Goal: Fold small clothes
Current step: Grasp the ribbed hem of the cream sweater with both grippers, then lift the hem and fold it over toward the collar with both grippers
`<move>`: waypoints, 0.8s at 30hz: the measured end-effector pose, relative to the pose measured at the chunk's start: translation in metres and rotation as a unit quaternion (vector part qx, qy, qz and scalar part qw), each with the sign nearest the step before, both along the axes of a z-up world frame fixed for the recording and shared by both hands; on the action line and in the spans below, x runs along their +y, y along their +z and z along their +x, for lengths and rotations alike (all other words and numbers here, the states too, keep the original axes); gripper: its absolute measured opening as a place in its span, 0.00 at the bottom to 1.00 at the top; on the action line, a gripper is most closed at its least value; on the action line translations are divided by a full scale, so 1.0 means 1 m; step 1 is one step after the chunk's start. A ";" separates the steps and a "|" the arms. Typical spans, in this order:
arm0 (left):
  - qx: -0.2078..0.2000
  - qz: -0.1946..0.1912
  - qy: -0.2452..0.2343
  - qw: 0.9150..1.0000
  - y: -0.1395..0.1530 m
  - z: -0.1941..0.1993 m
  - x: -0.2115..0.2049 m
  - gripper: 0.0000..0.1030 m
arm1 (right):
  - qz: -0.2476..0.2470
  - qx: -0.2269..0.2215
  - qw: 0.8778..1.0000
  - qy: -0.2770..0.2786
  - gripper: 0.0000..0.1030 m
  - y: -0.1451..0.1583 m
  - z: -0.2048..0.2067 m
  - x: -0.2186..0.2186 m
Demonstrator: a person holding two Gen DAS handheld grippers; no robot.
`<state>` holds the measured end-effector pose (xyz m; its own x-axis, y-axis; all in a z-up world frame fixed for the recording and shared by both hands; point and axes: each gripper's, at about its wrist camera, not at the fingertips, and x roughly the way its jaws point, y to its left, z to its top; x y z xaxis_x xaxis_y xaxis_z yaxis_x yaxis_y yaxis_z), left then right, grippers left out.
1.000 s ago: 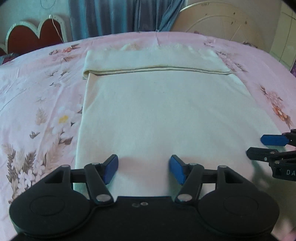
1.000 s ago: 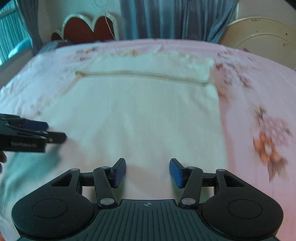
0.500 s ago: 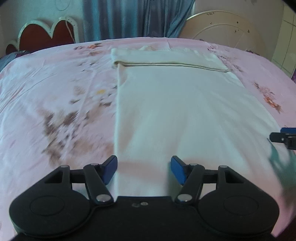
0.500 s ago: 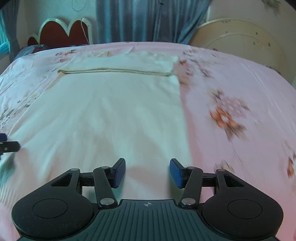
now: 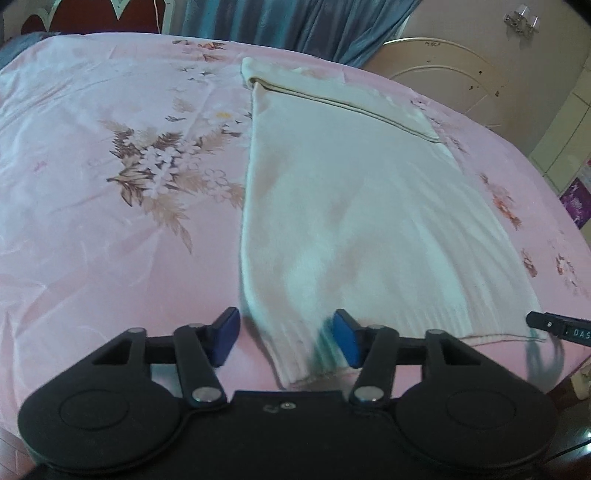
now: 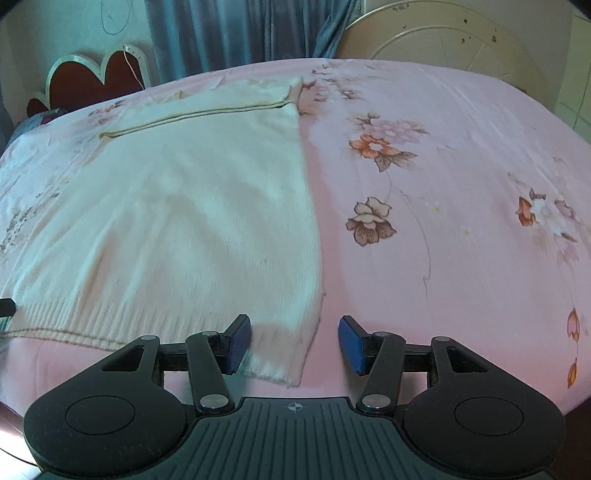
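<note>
Since a second ago both grippers are spreading apart: the left gripper (image 5: pixel 286 341) is now straddling the sweater's (image 5: pixel 354 206) near left hem corner, the right gripper (image 6: pixel 295 345) the near right corner, both released, nothing grasped. Likely setting up a two-corner pinch for the next fold. Sweater is lying flat on the pink floral bedsheet (image 6: pixel 461 166); blue curtain (image 6: pixel 229 33) hanging behind.

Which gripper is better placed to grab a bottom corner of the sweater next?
Neither clearly. The left gripper straddles the cream sweater's near left hem corner, and the right gripper straddles the right corner; both are open.
</note>
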<state>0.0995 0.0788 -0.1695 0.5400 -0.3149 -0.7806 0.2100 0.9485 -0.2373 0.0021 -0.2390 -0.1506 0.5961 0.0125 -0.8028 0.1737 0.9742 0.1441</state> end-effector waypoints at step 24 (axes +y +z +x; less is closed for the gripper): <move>-0.041 -0.067 -0.050 0.996 0.039 0.014 -0.012 0.07 | 0.062 -0.038 0.997 0.027 0.08 0.036 0.015 -0.001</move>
